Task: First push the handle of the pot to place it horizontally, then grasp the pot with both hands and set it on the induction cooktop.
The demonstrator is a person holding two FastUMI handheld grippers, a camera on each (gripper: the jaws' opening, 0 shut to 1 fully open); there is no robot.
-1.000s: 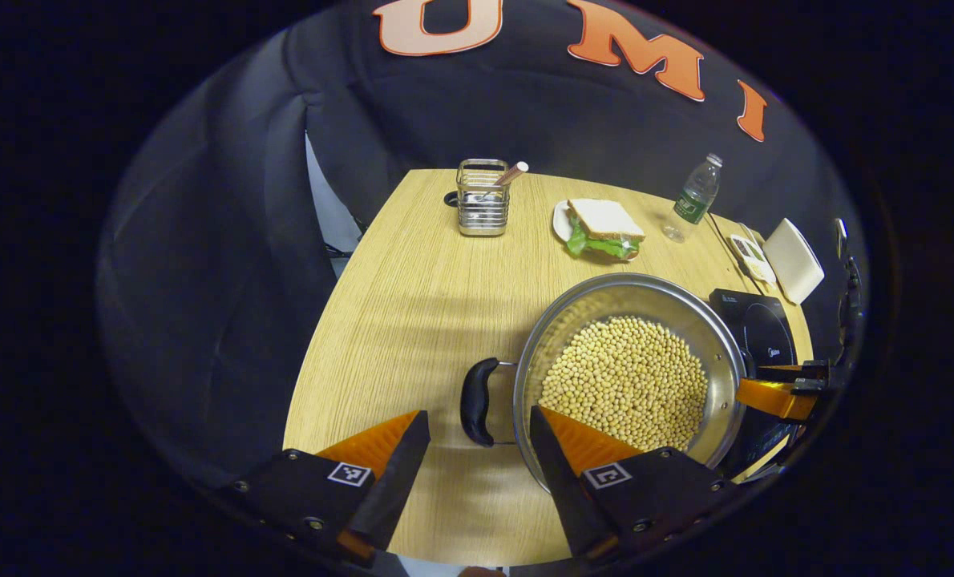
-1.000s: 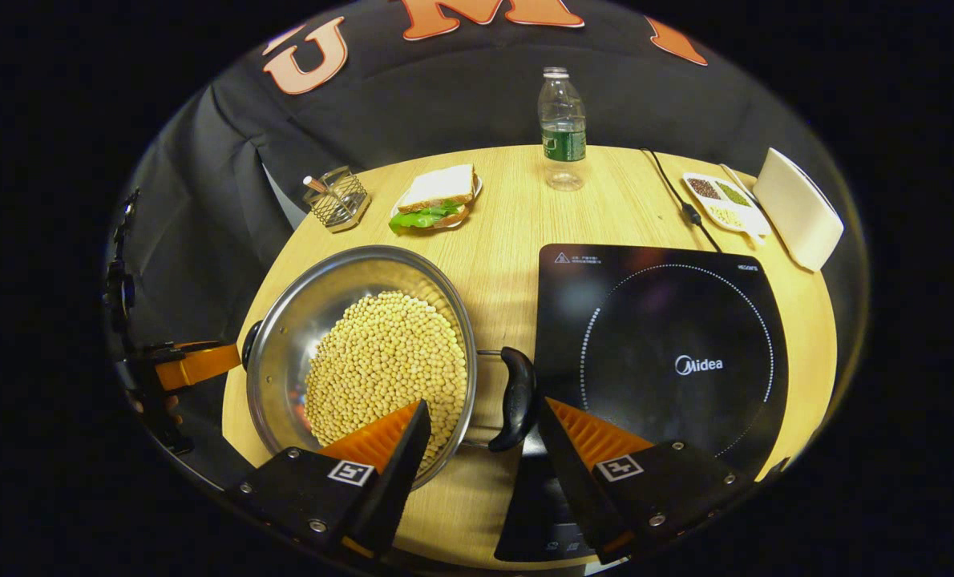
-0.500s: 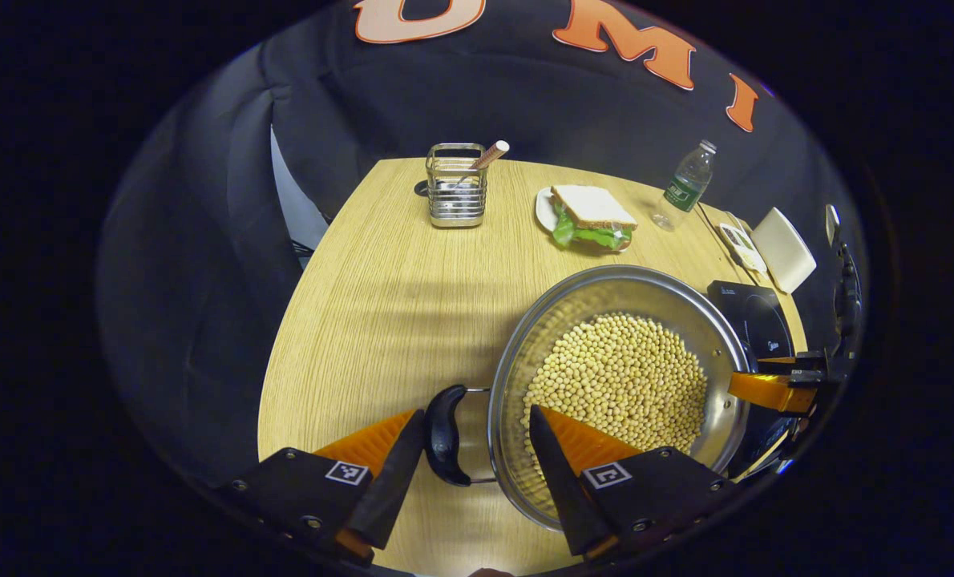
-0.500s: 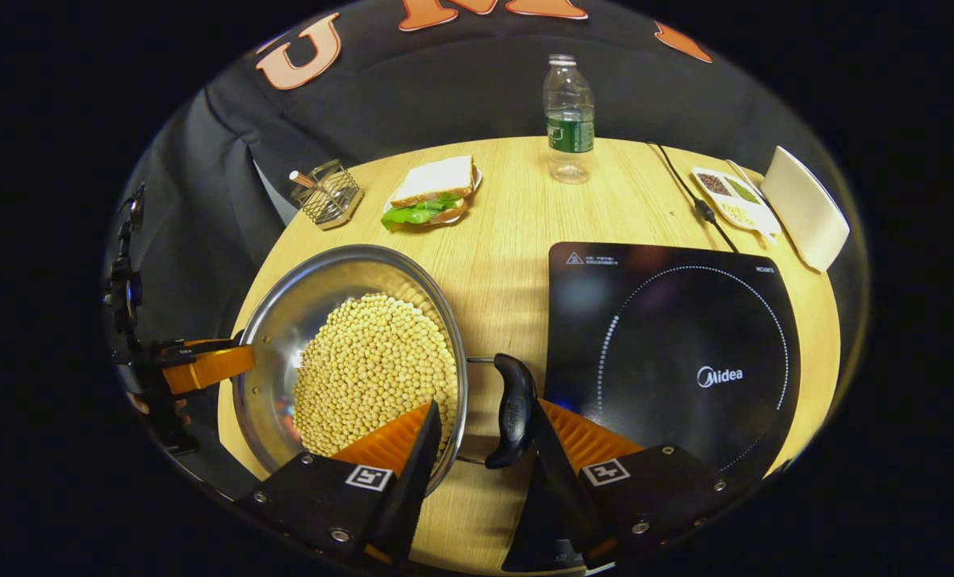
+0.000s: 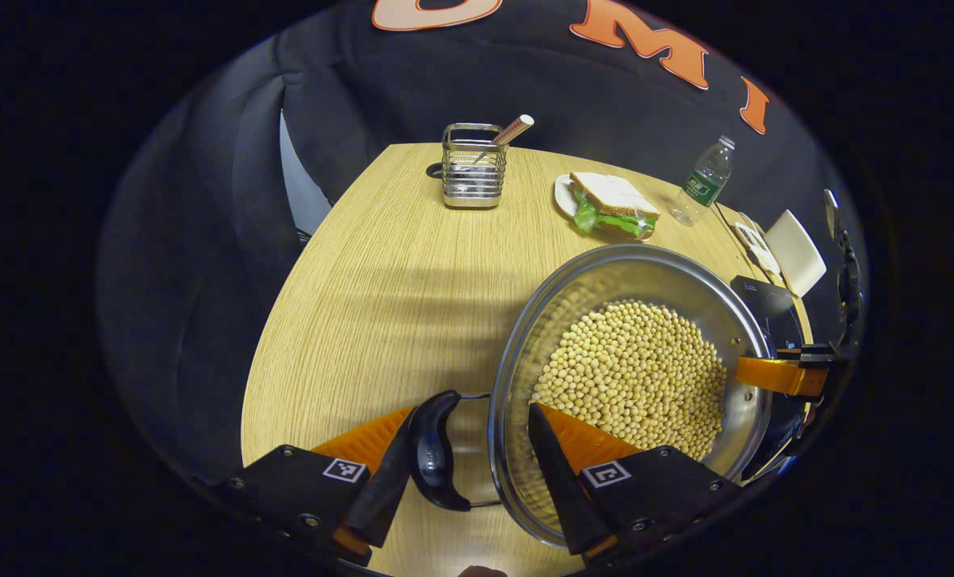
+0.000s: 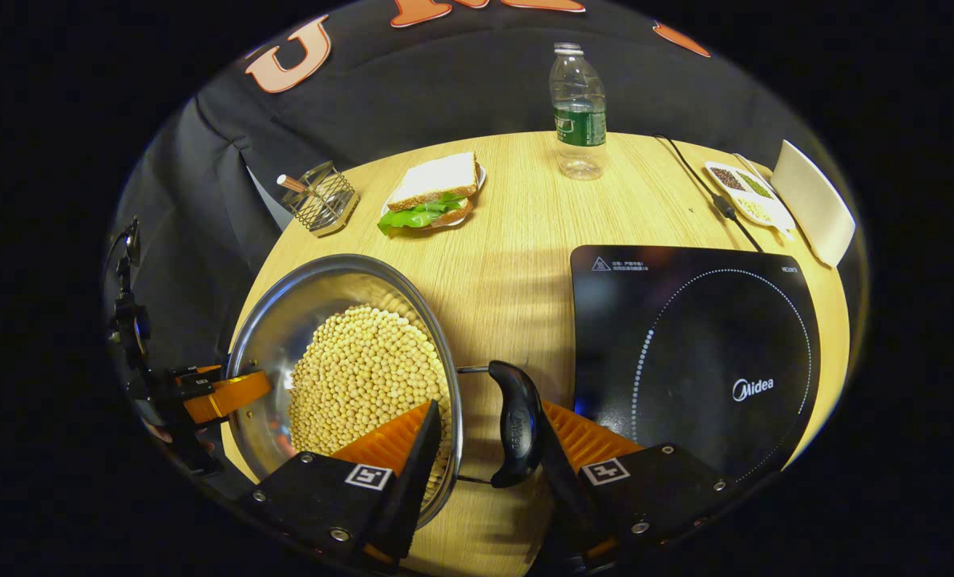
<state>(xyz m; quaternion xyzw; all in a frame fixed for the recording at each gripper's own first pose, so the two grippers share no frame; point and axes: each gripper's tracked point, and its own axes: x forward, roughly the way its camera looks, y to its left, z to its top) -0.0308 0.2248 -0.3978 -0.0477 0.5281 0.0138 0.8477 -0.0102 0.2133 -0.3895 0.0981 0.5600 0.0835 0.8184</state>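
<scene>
The round steel pot of yellow soybeans [image 6: 349,361] sits at the desk's [image 5: 381,272] near edge, beside the black induction cooktop [image 6: 693,353]. The left gripper [image 5: 465,457] and right gripper [image 6: 485,449] each straddle a black side handle, jaws apart, perhaps touching.

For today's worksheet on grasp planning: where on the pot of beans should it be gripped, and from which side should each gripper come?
Grip the pot by its two side handles, one gripper from each side. The loops stick out level beyond the wide rim, so fingers can straddle them, as the left gripper and right gripper do.
</scene>
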